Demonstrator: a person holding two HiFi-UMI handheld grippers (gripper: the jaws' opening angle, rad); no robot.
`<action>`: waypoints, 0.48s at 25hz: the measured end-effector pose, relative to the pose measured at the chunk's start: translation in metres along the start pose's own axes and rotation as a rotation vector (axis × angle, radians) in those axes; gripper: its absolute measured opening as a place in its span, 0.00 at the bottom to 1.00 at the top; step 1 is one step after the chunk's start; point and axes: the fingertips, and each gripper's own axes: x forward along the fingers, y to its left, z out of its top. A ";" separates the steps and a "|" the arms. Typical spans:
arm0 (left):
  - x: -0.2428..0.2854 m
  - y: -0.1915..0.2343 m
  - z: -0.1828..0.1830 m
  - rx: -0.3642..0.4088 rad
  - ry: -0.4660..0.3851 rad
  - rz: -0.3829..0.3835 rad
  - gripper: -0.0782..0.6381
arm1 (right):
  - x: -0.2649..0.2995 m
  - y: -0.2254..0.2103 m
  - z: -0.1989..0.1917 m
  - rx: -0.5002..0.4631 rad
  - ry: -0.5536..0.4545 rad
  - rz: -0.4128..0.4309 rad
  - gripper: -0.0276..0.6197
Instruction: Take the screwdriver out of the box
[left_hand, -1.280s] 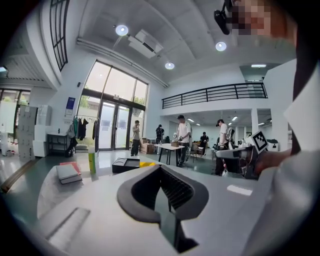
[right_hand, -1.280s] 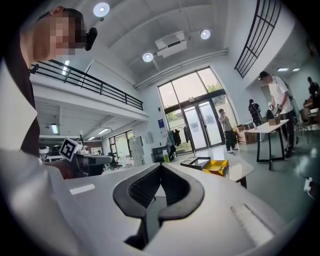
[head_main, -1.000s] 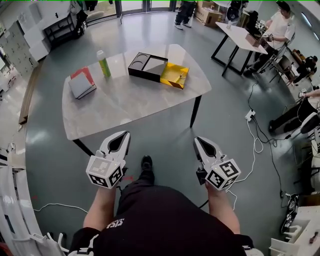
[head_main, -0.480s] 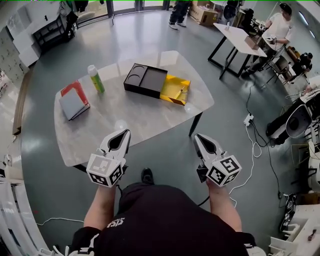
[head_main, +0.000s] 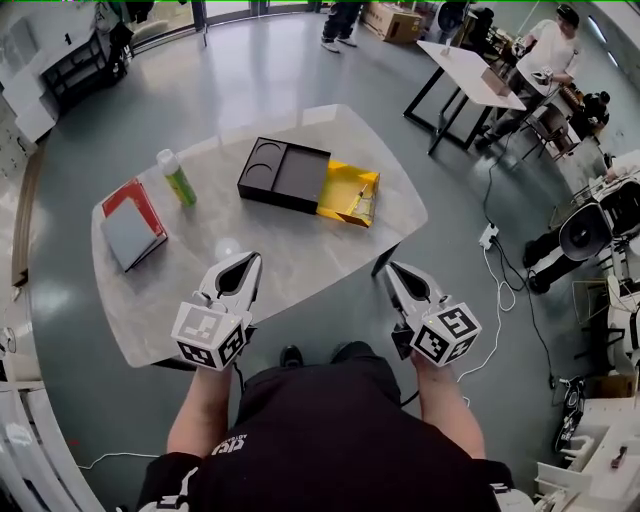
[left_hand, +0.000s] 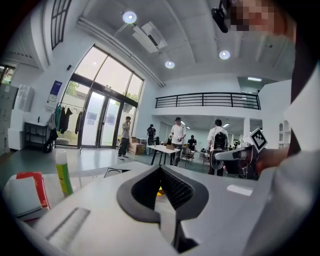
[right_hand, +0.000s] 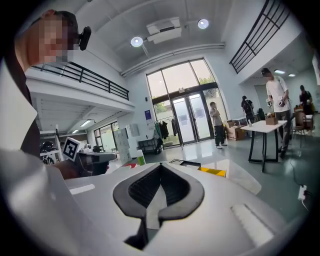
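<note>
Shirt (head_main: 320, 430): black, small white print on the front.
Left tongs (head_main: 243, 265): white shell, black ribbed lining, square black-and-white markers.
Right tongs (head_main: 393, 273): the same.

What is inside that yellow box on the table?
The yellow box lies open. One thin thing, probably the screwdriver though too small to be sure, lies near its right wall. The rest of its floor looks bare. Anything tight against the near wall would be hidden.
</note>
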 end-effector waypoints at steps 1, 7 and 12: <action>0.006 0.001 0.000 -0.001 0.003 -0.005 0.10 | 0.005 -0.005 0.002 0.004 -0.002 -0.003 0.06; 0.052 0.011 -0.001 0.009 0.027 -0.010 0.10 | 0.041 -0.041 0.008 0.027 0.000 0.020 0.06; 0.106 0.009 0.015 0.030 0.030 0.015 0.11 | 0.064 -0.084 0.023 0.031 0.009 0.063 0.06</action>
